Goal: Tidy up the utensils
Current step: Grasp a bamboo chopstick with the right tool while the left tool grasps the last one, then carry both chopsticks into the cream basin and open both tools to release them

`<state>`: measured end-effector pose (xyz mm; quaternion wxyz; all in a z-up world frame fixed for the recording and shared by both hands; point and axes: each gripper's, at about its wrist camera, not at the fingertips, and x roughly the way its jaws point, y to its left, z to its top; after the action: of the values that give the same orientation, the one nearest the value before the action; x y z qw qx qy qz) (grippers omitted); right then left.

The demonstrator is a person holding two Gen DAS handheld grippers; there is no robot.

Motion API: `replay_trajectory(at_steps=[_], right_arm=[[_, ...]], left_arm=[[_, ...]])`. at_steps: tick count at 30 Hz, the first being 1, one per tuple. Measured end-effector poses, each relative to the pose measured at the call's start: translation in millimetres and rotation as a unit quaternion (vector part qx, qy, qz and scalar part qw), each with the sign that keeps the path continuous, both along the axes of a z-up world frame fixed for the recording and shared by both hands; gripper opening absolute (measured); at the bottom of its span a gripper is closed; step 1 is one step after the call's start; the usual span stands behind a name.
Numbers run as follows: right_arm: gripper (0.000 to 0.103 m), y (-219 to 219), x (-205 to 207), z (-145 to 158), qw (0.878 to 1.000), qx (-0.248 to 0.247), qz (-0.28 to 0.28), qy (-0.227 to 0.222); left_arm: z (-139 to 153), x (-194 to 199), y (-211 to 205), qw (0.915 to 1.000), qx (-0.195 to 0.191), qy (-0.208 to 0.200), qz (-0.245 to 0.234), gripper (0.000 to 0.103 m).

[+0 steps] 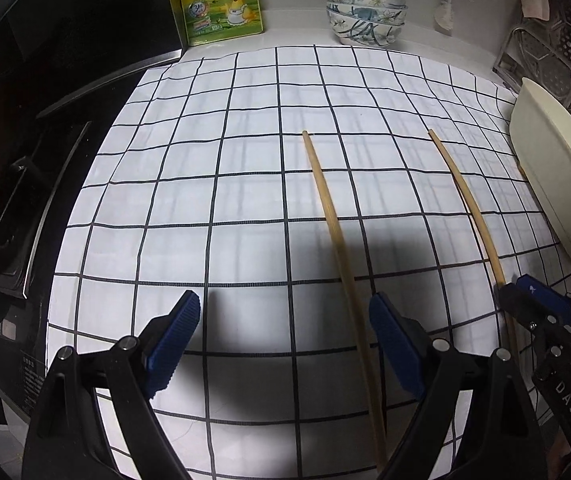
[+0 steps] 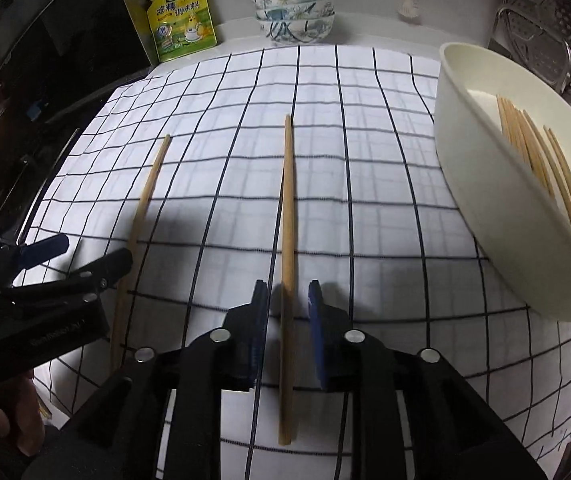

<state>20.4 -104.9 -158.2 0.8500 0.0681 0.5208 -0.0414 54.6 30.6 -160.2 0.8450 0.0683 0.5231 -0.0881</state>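
Two bamboo chopsticks lie on the checked cloth. In the right wrist view the right chopstick (image 2: 287, 216) runs between the jaws of my right gripper (image 2: 287, 300), which stand narrowly apart on either side of it, no contact visible. The left chopstick (image 2: 141, 216) lies beside my left gripper (image 2: 81, 258). In the left wrist view my left gripper (image 1: 285, 316) is wide open and empty; the left chopstick (image 1: 339, 236) passes just inside its right finger. The other chopstick (image 1: 469, 208) reaches my right gripper (image 1: 525, 296). A cream tray (image 2: 485, 208) holds several chopsticks (image 2: 541, 160).
Stacked patterned bowls (image 1: 365, 14) and a yellow seasoning pouch (image 1: 221, 4) stand at the back. A black stove (image 1: 25, 140) lies at the left. A metal steamer rack (image 1: 557, 52) and a brush (image 1: 447, 12) are at the back right. The tray (image 1: 557, 184) borders the cloth's right side.
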Motion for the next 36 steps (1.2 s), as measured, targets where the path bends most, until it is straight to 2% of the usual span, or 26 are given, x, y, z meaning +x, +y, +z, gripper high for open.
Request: replay_trajectory(at_steps=[9,12,13,14,15,16,17,18,22,25,31,36], right_arm=[[0.024,3,16,-9,0.999,-0.029,0.014,0.006],[0.024,5,17,-9,0.999,-0.036,0.026,0.004],[0.022,5,18,-9,0.999,-0.036,0.028,0.003],[0.020,4,18,-9,0.999,-0.034,0.032,0.003],[0.012,4,18,-9,0.999,-0.034,0.035,0.003],[0.007,4,19,-9,0.999,-0.033,0.036,0.004],[0.006,4,20,-9,0.999,-0.026,0.037,0.005],[0.006,3,20,-9,0.999,-0.019,0.036,0.004],[0.006,1,18,-7,1.000,-0.001,0.029,0.005],[0.006,1,14,4,1.000,0.019,0.023,-0.005],[0.006,-5,2,52,0.997,0.046,0.019,-0.050],[0.006,-34,-5,94,0.995,0.042,0.003,-0.089]], left_arm=[[-9,2,-4,0.9999,-0.009,0.004,0.011,0.082],[-6,2,-6,0.9999,-0.011,-0.004,0.006,0.068],[-5,2,-8,0.9999,-0.011,-0.006,0.002,0.060],[-3,1,-9,0.9999,-0.013,-0.008,-0.003,0.051],[-2,0,-11,0.9998,-0.014,-0.009,-0.007,0.045],[-1,0,-12,0.9998,-0.015,-0.009,-0.010,0.030],[0,0,-13,0.9997,-0.017,-0.007,-0.013,0.014],[0,0,-13,0.9997,-0.020,-0.002,-0.014,0.008],[1,4,-9,0.9992,-0.030,0.023,-0.011,0.007],[10,5,-5,0.9991,-0.034,0.025,-0.010,0.007],[57,7,-13,0.9988,-0.042,-0.013,-0.020,0.007],[105,10,-45,0.9956,-0.054,-0.063,-0.044,0.007]])
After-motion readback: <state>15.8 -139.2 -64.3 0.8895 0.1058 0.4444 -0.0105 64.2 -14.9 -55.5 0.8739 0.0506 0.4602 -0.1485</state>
